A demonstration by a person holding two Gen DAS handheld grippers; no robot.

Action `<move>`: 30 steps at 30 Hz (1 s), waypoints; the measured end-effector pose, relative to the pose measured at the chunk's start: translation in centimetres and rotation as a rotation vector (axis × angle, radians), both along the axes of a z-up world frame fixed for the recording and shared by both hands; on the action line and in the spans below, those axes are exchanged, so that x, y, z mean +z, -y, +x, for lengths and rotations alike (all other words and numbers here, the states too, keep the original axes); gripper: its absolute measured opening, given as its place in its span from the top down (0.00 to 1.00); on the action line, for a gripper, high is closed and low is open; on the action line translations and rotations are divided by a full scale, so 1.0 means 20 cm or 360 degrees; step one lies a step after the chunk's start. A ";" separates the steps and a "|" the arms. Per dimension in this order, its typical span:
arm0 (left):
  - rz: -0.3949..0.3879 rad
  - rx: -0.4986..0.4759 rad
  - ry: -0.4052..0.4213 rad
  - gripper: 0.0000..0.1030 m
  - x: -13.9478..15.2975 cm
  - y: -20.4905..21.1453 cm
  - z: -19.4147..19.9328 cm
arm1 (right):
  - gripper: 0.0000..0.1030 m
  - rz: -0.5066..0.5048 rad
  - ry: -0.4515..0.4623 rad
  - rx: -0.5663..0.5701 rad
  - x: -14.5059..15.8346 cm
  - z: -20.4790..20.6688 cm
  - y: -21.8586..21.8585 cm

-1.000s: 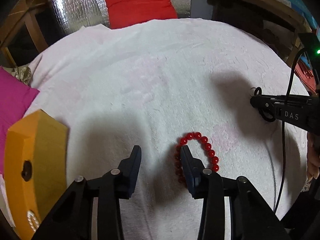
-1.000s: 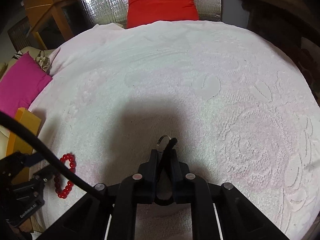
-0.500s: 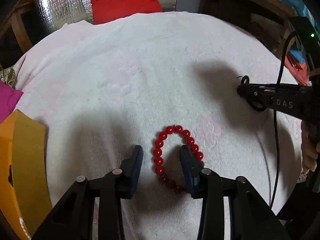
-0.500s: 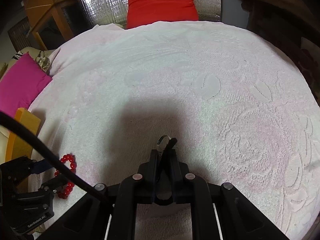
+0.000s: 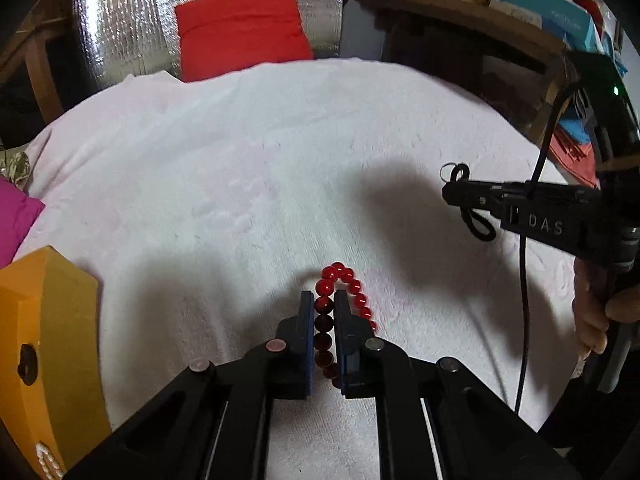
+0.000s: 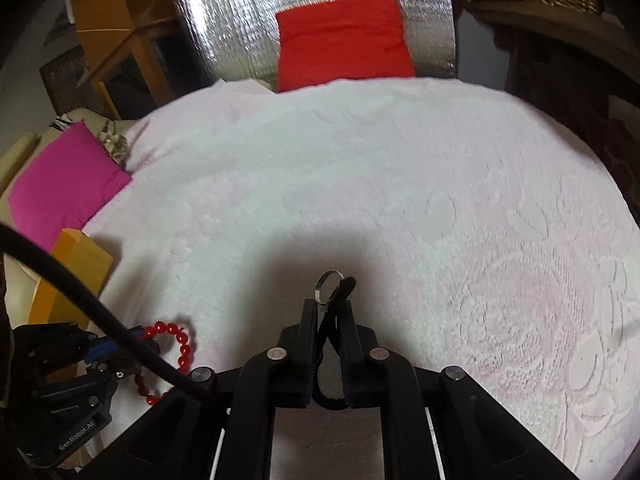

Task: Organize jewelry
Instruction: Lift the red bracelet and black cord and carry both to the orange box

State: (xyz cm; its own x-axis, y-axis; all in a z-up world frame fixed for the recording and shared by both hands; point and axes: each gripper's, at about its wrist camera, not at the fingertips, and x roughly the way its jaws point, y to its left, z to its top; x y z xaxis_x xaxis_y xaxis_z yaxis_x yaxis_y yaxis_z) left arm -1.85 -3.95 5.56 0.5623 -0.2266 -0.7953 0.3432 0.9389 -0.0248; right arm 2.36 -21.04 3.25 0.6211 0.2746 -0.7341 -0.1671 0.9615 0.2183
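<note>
On the white embossed cloth [image 5: 240, 168], both your tools are clenched on jewelry.

Your left tool [image 5: 324, 300] has just been closing and its jaws now pinch one side of the red bead bracelet [image 5: 325, 289], a run of beads sitting between the pads while the rest of the loop lies on the cloth just to the right. Your right tool [image 6: 329, 304] is clamped on a black cord [image 6: 346, 286] with a small silver ring [image 6: 326, 285] poking out past the tips, up off the cloth. From the left camera you can see your hand [image 5: 596, 316] gripping that right tool's handle. Off at the left edge sits an orange box [image 5: 44, 344], with a pink cushion [image 6: 60, 184] behind it and a red cushion [image 6: 344, 36] at the far side.
</note>
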 end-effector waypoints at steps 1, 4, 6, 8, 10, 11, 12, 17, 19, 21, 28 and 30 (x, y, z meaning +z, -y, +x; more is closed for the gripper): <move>-0.0010 0.0007 0.0020 0.90 0.02 -0.01 -0.01 | 0.89 0.0007 0.0015 0.0004 0.01 -0.01 0.00; -0.0034 0.0035 0.0082 0.90 0.08 -0.03 -0.02 | 0.89 0.0042 0.0059 0.0027 0.03 -0.02 0.00; -0.0053 0.0052 0.0121 0.90 0.13 -0.05 -0.04 | 0.89 0.0065 0.0088 0.0041 0.05 -0.04 0.00; -0.0069 0.0064 0.0158 0.90 0.17 -0.07 -0.03 | 0.89 0.0094 0.0124 0.0069 0.07 -0.06 -0.02; -0.0085 0.0086 0.0198 0.90 0.21 -0.09 -0.06 | 0.89 0.0112 0.0154 0.0093 0.09 -0.06 -0.03; -0.0090 0.0095 0.0210 0.90 0.22 -0.09 -0.07 | 0.89 0.0120 0.0170 0.0107 0.10 -0.07 -0.05; -0.0095 0.0108 0.0229 0.90 0.24 -0.10 -0.08 | 0.89 0.0126 0.0183 0.0115 0.11 -0.08 -0.06; -0.0066 0.0187 0.0317 0.90 0.31 -0.14 -0.12 | 0.89 0.0147 0.0211 0.0139 0.13 -0.09 -0.11; -0.0065 0.0222 0.0342 0.90 0.33 -0.16 -0.14 | 0.89 0.0154 0.0214 0.0147 0.13 -0.10 -0.13; -0.0054 0.0264 0.0364 0.90 0.35 -0.18 -0.15 | 0.89 0.0167 0.0221 0.0160 0.14 -0.10 -0.16; -0.0032 0.0399 0.0425 0.90 0.41 -0.29 -0.21 | 0.89 0.0220 0.0250 0.0228 0.18 -0.13 -0.30; -0.0022 0.0434 0.0432 0.90 0.42 -0.33 -0.23 | 0.89 0.0240 0.0252 0.0242 0.19 -0.14 -0.34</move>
State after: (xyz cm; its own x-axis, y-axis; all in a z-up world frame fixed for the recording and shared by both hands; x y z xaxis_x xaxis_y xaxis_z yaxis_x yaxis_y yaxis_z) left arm -6.43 2.58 13.92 0.7930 -0.0494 -0.6072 0.0767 0.9969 0.0191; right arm -0.49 -14.28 7.10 0.6680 0.4725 -0.5748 -0.3504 0.8812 0.3172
